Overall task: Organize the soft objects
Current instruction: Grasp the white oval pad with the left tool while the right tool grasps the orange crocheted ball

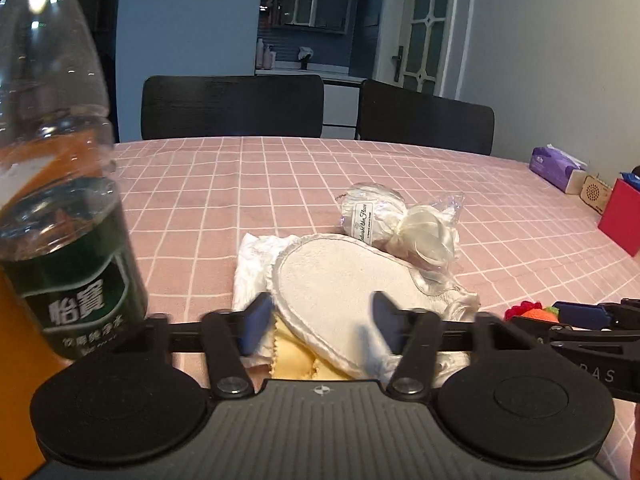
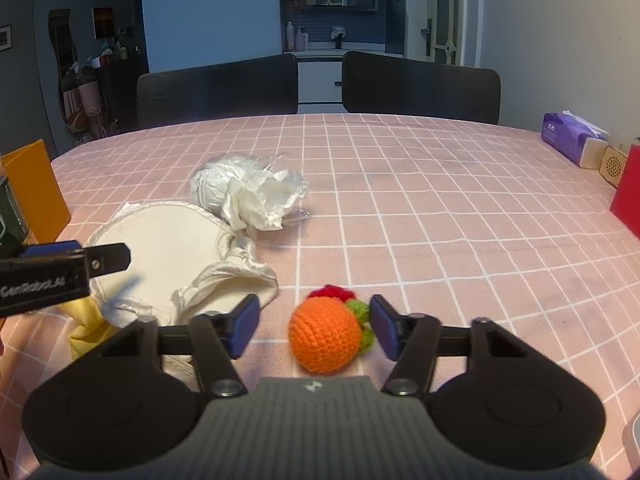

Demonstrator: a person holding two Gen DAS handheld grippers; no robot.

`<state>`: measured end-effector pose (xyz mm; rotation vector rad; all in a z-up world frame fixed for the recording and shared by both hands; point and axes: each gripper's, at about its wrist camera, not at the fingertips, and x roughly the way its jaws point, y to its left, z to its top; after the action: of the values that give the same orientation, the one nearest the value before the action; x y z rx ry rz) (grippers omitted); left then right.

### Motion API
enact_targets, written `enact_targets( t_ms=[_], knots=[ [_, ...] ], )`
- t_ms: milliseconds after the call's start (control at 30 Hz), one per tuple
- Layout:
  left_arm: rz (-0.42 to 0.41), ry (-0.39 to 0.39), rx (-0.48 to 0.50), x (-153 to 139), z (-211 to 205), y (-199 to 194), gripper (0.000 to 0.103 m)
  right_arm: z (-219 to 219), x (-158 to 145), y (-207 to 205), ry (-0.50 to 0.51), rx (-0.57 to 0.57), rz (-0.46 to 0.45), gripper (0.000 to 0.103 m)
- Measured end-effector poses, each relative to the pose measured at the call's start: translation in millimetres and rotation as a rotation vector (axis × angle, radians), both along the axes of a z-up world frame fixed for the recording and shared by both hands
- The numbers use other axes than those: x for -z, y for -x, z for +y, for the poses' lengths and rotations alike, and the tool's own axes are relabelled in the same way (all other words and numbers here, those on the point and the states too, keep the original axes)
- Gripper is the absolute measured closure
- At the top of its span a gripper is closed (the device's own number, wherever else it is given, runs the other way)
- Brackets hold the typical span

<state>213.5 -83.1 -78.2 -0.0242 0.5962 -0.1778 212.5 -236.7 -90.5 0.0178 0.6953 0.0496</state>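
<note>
Soft things are being kept together low in both views on the pink checked tablecloth (image 2: pixel 440 208), likely so they can be sorted easily.

The right gripper (image 2: pixel 316 326) is being held with its jaws wide open, and nothing is being squeezed. The orange yarn ball (image 2: pixel 326 334) is lying between the two blue pads, closer to the right pad (image 2: pixel 384 330), with a gap on the left side. It looks ready to be grabbed.

The left gripper (image 1: pixel 320 326) is also being held open, gripping nothing. The white mitt (image 1: pixel 340 284) is lying flat on a yellow cloth (image 1: pixel 294 364), and its near end is sitting between the open jaws. Whether the pads are touching it cannot be told.

A crinkly white bag (image 1: pixel 396 222) is resting just behind the mitt. A water bottle (image 1: pixel 60 200) is standing at the left of the left view.
</note>
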Motion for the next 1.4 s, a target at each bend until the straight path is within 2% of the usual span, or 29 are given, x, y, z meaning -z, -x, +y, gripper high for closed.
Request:
enact_targets(
  t_ms=[33,100,200,267,367,500,733,833,933,1000,1133,1167,1267,1367,1400],
  knots=[
    [-0.004,-0.019,0.001,0.1,-1.5,-0.3,0.061,0.4,1.3,-0.5,-0.004,-0.006,0.009,0.059],
    [-0.016,-0.047,0.005,-0.7,-4.1,0.8,0.088,1.5,2.9,0.7,-0.001,-0.01,0.005,0.06],
    [-0.041,-0.051,0.024,-4.7,-5.3,6.9,0.096,3.1,2.0,3.2,0.006,-0.015,0.004,0.06],
    [-0.052,-0.061,0.046,-7.8,-7.5,13.2,0.097,2.4,0.4,6.4,-0.008,-0.029,0.011,0.061],
    [-0.032,-0.03,0.083,-13.4,-7.3,21.1,0.098,5.0,-1.8,14.4,-0.035,-0.074,0.026,0.061],
    [-0.035,-0.003,0.119,-23.0,-7.4,45.9,0.098,8.1,-6.4,31.0,-0.019,-0.104,0.031,0.061],
    [0.0,0.109,0.215,-35.7,0.0,94.1,0.099,8.9,-11.6,63.7,-0.01,-0.139,0.047,0.061],
    [0.031,0.146,0.266,-37.0,2.9,114.2,0.103,7.5,-14.0,78.6,0.002,-0.143,0.049,0.061],
    [0.078,0.179,0.313,-34.1,3.2,129.9,0.103,7.5,-15.6,92.5,0.015,-0.149,0.052,0.061],
    [0.087,0.158,0.324,-29.9,2.1,136.9,0.103,9.1,-15.7,100.3,0.026,-0.158,0.052,0.061],
    [0.109,0.137,0.279,-18.0,8.0,139.0,0.1,11.3,-13.9,109.8,0.042,-0.159,0.05,0.061],
    [0.105,0.141,0.26,-16.1,10.8,138.8,0.097,10.7,-14.5,111.6,0.043,-0.156,0.047,0.061],
    [0.106,0.181,0.226,-15.5,21.7,140.2,0.075,7.5,-19.6,117.6,0.043,-0.149,0.031,0.061],
    [0.127,0.266,0.234,-12.3,23.9,138.0,0.074,5.5,-26.5,116.3,0.043,-0.153,0.008,0.06],
    [0.136,0.281,0.229,-8.6,21.7,135.5,0.069,5.2,-27.9,115.0,0.045,-0.151,-0.001,0.06]
  ],
)
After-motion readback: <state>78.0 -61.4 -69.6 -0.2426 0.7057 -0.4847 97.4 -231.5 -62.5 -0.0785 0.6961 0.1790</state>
